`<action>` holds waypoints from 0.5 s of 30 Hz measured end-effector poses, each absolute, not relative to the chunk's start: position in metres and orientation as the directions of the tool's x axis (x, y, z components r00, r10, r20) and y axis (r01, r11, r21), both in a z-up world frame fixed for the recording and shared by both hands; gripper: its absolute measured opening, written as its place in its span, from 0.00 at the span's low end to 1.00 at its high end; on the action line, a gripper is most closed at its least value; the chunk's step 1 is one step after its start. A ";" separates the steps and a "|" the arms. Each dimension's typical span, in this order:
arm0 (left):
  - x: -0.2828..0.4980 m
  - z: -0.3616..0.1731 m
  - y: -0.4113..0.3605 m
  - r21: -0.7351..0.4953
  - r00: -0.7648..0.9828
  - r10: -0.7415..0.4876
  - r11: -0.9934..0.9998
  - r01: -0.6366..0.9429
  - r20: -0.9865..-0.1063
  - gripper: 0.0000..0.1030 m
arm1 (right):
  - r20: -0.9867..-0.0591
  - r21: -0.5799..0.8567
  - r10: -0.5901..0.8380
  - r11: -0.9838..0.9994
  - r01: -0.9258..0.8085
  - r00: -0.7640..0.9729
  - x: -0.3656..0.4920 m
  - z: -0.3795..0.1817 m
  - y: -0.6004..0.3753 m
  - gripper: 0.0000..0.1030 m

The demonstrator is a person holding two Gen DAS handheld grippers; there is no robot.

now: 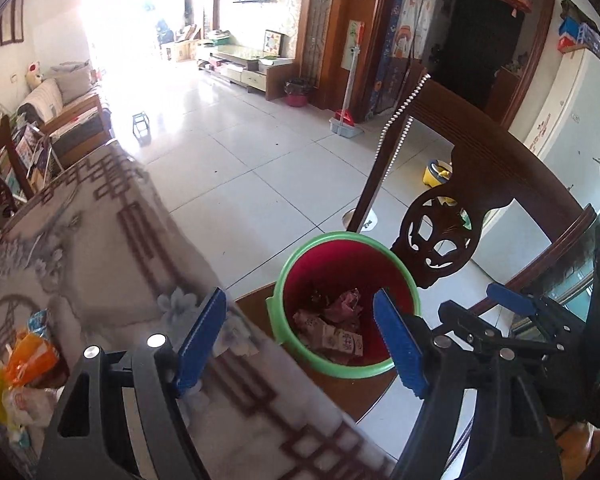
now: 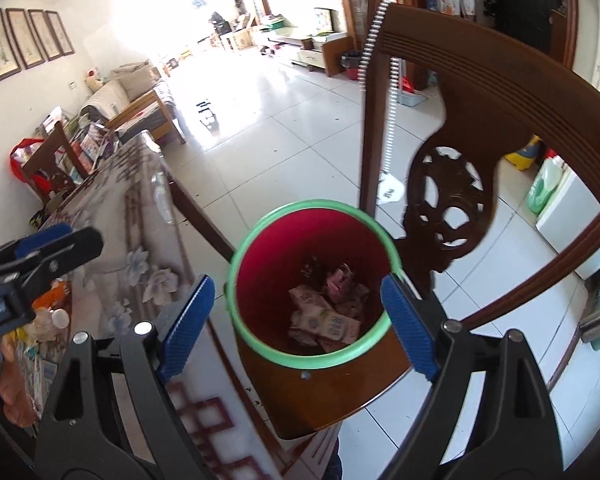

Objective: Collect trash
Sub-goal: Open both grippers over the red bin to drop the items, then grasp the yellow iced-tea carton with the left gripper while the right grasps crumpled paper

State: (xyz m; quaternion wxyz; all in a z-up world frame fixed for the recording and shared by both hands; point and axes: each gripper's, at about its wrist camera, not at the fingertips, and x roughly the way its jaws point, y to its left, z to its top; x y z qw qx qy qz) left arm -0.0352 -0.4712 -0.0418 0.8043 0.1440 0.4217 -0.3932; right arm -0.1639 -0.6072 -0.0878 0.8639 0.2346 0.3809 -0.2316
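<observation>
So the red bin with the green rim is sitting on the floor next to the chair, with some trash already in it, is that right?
Not quite. The red bin stands on the wooden seat of the chair, not on the floor; the right wrist view shows this. It does already hold crumpled trash.

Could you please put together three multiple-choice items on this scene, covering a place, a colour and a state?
1. Where does the bin stand?
A. on the floor tiles
B. on the wooden chair seat
C. on the table

2. What colour is the bin's rim?
A. green
B. blue
C. black

3. How do the right gripper's jaws stand?
A. shut on a wrapper
B. shut on the bin rim
C. open, nothing between them

Answers: 1 B, the brown seat shows under the bin, before the carved chair back. 2 A, a green ring tops the red wall. 3 C, the blue pads stand wide apart, with only the bin far below.
</observation>
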 end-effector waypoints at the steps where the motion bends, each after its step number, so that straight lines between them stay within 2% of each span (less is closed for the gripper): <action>1: -0.033 -0.040 -0.453 -0.109 0.342 -0.505 0.669 0.736 -0.792 0.71 | -0.767 0.227 -0.211 0.794 0.563 0.606 -0.158 -0.087 -0.598 0.81; 15: -0.003 -0.033 -0.232 -0.125 0.491 -0.390 0.864 0.488 -0.779 0.71 | -0.766 0.179 -0.091 0.920 0.348 0.636 -0.094 -0.064 -0.445 0.82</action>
